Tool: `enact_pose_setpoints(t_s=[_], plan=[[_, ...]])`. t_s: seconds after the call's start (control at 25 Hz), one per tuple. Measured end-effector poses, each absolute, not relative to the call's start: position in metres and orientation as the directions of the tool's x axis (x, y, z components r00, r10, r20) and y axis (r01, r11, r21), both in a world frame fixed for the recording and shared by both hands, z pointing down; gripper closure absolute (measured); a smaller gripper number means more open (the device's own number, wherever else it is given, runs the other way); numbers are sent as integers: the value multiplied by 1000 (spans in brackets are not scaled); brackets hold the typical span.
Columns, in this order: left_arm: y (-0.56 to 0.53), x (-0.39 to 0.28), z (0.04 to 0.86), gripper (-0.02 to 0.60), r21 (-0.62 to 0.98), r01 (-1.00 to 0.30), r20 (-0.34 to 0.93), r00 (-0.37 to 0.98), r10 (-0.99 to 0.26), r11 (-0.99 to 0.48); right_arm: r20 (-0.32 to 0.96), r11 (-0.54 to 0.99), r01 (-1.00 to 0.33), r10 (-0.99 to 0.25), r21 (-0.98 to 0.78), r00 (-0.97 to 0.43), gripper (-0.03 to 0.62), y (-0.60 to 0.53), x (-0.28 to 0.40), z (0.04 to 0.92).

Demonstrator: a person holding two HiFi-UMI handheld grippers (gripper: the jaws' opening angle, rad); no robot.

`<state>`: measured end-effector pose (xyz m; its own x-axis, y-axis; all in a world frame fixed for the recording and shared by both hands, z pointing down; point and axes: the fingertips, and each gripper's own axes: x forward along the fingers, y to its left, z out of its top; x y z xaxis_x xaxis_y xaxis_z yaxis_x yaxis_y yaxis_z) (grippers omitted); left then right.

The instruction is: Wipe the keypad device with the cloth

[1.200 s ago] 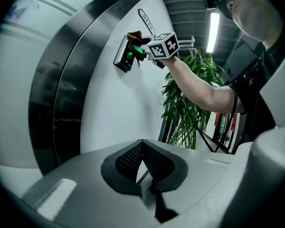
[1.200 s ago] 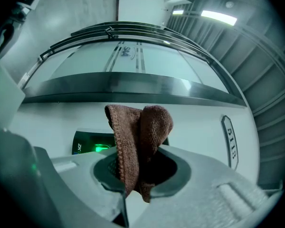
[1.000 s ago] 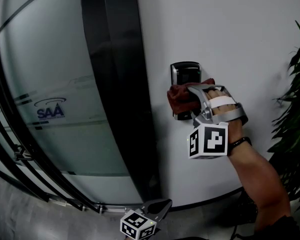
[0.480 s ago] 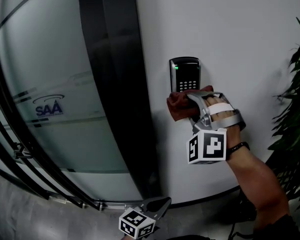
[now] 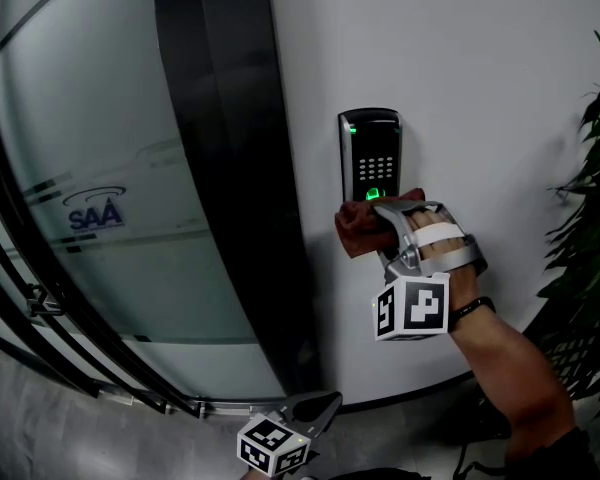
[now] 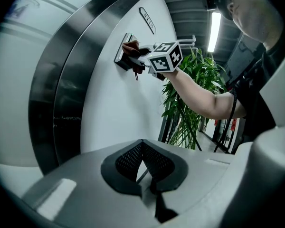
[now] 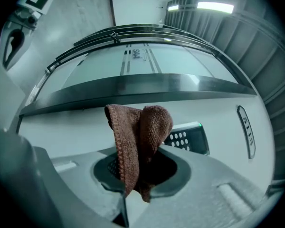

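Note:
A black keypad device (image 5: 371,154) with a green light is fixed to the white wall (image 5: 480,78); its keys and lit lower sensor show. My right gripper (image 5: 380,230) is shut on a brown cloth (image 5: 358,226), pressed against the device's bottom end. In the right gripper view the cloth (image 7: 138,137) stands folded between the jaws, hiding the left part of the keypad (image 7: 187,138). My left gripper (image 5: 315,415) hangs low by the wall's base, shut on nothing; in the left gripper view (image 6: 143,172) its jaws meet.
A dark metal door post (image 5: 230,168) and curved frosted glass (image 5: 90,188) stand left of the keypad. A green plant (image 5: 590,228) is at the right edge. The person's forearm (image 5: 505,358) reaches up from the lower right.
The right gripper with the cloth has slid down the device, from covering its lower half to its bottom end. The keypad's keys and green lights have come into view.

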<state>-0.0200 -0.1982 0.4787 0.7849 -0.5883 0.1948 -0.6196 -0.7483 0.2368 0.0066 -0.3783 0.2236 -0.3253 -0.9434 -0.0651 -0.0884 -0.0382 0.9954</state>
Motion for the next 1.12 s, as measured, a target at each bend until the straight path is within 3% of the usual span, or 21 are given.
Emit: enact_pose_setpoints(t_s=[1.12], plan=[[-192, -23, 478, 565, 232, -620, 193, 784, -589, -749, 48, 80, -99, -955, 992, -292, 539, -389, 19, 290]])
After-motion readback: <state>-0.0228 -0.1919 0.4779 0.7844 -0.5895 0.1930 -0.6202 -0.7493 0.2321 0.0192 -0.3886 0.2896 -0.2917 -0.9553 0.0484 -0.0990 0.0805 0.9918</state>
